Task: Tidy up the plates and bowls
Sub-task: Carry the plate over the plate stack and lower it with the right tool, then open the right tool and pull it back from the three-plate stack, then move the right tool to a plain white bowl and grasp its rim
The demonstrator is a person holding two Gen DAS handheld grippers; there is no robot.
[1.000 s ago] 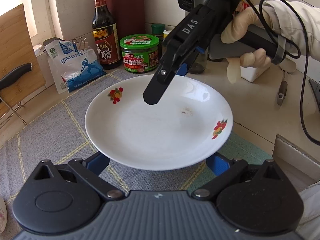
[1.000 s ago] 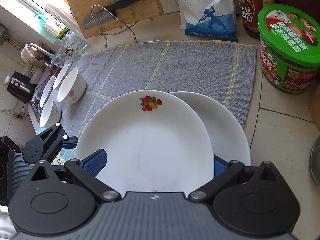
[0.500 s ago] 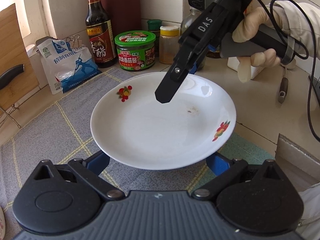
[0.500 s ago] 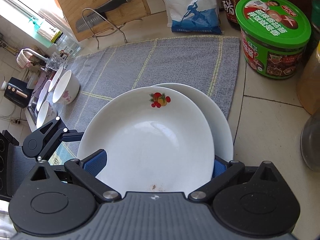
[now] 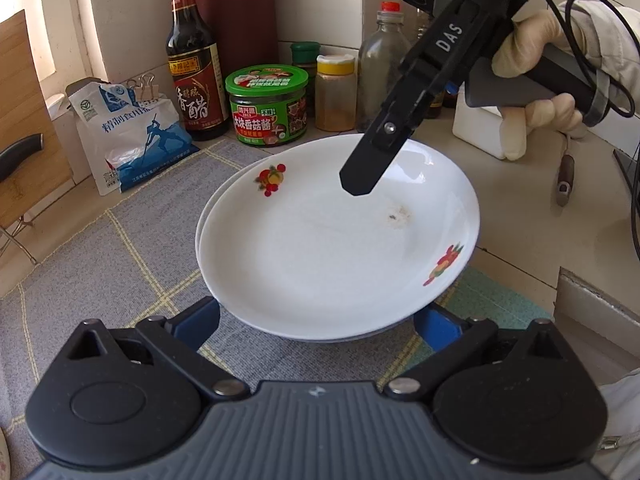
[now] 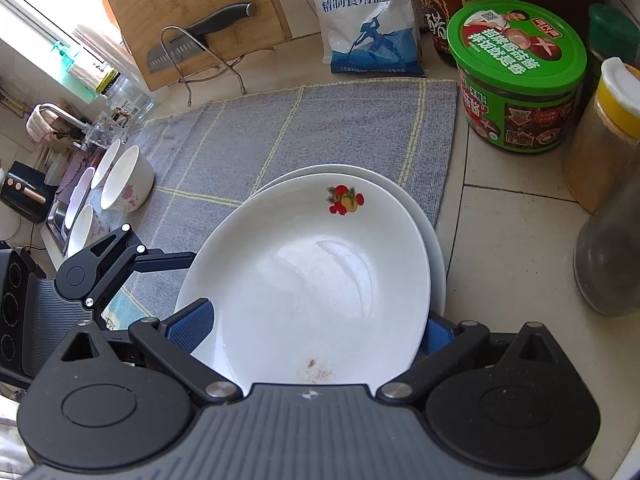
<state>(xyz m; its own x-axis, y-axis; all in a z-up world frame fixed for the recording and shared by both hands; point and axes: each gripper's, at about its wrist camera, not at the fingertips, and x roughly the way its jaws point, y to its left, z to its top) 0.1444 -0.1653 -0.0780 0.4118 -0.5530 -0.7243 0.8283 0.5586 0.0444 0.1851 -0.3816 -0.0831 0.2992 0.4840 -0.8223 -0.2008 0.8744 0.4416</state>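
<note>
A white plate with fruit prints (image 5: 336, 240) is held from both sides, its near rim between the blue pads of my left gripper (image 5: 316, 322) and its opposite rim in my right gripper (image 6: 308, 330), whose upper finger (image 5: 372, 164) lies over the plate. It sits just over a second white plate (image 6: 434, 240) on the grey mat (image 6: 304, 128), nearly aligned with it. Both grippers' jaws stand wide, with the rim between them. Several white bowls (image 6: 126, 180) stand at the mat's far left end.
Along the wall stand a vinegar bottle (image 5: 194, 76), a green-lidded jar (image 5: 268, 106), spice jars (image 5: 335, 92), a salt bag (image 5: 128, 132) and a knife block (image 5: 236, 20). A cutting board with a knife (image 6: 200, 20) leans on a rack. A counter edge (image 5: 596, 312) drops at the right.
The held plate has moved toward the wall and down, from clear of the mat to just over the second plate. Both grippers moved with it.
</note>
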